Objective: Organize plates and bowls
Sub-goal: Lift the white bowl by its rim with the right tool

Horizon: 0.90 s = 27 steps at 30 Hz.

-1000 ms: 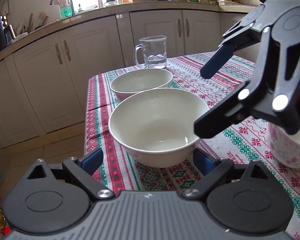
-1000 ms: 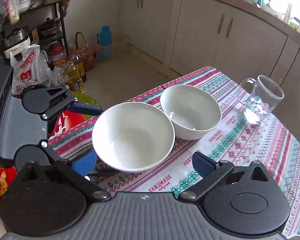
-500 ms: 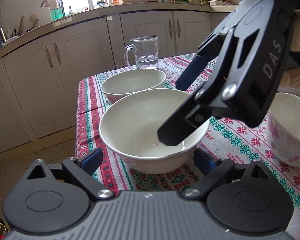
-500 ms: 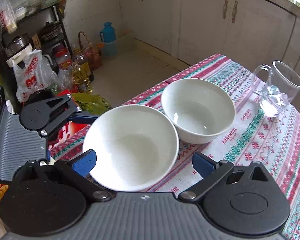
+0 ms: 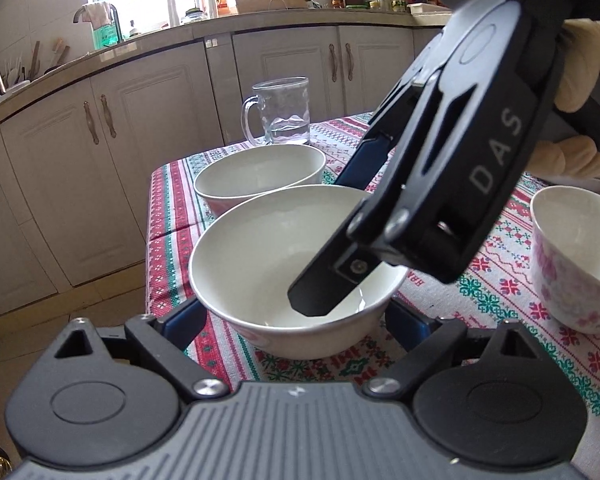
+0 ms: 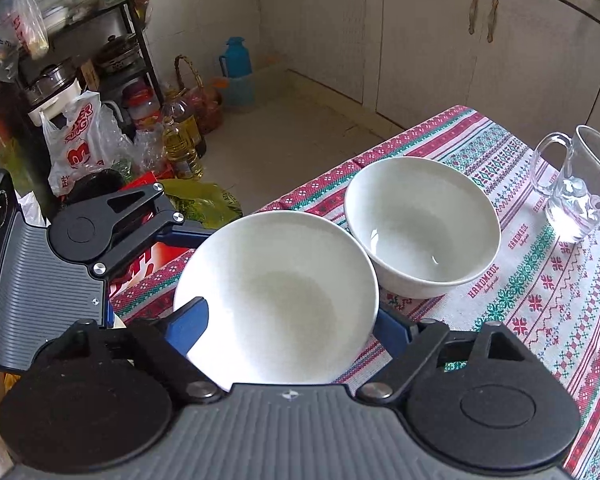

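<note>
Clothed table [image 6: 548,292]: bowls [image 6: 422,226], mug [image 6: 572,192].

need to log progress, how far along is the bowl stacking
Nothing looks stacked yet. The near bowl and far bowl sit side by side on the tablecloth; a floral cup stands apart. In hand: the right claw straddles the near bowl's rim, one finger inside, and the open left claw flanks it. Left: nesting the bowls.

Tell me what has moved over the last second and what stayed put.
The right gripper came down from above the table until one finger dips inside the near bowl and the other sits outside its rim, jaws open. The left gripper closed in around that bowl. The far bowl, glass mug and floral cup stayed put.
</note>
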### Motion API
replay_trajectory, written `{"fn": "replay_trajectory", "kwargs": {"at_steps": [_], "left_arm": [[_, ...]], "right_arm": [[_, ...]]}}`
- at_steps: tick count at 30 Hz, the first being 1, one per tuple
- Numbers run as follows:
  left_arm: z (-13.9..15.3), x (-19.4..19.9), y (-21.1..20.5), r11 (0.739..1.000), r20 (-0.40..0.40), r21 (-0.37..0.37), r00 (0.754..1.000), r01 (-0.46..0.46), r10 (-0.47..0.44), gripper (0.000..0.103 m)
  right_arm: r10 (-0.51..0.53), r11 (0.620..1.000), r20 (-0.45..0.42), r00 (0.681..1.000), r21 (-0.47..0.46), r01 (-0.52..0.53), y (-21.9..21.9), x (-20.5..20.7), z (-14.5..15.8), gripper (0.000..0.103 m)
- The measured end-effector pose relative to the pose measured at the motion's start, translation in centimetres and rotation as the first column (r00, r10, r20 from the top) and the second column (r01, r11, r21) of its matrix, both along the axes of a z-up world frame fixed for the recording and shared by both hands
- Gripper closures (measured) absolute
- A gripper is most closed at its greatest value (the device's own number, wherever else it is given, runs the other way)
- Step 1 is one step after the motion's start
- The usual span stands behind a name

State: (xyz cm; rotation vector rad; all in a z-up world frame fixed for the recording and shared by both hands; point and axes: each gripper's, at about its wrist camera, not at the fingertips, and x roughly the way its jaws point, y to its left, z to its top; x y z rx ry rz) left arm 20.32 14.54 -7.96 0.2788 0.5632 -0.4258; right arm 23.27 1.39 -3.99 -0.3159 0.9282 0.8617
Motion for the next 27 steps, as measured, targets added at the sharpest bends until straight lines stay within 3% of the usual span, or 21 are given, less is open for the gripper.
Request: {"fn": "replay_trajectory", "kwargs": {"at_steps": [5, 14, 19, 27], "left_arm": [[0.2, -0.2, 0.3, 1.000, -0.006, -0.005, 1.000, 0.006, -0.006, 0.007], [0.7, 0.2, 1.7, 0.995, -0.045, -0.096, 0.999, 0.025, -0.029, 0.009], [0.7, 0.0, 1.8, 0.994, -0.040, -0.100, 0.998, 0.047, -0.051, 0.015], [0.6, 0.0, 2.1, 0.993, -0.029, -0.101, 0.997, 0.069, -0.072, 0.015]], "right_arm": [[-0.016, 1.000, -0.021, 1.000, 0.018, 0.016, -0.2, 0.6, -0.1, 0.014], [-0.024, 0.999, -0.048, 0.999, 0.048, 0.026, -0.3, 1.2, 0.2, 0.014], [-0.019, 0.999, -0.057, 0.998, 0.046, 0.021, -0.1, 1.2, 0.1, 0.017], [-0.014, 0.999, -0.060, 0.998, 0.049, 0.017, -0.1, 1.2, 0.1, 0.017]]}}
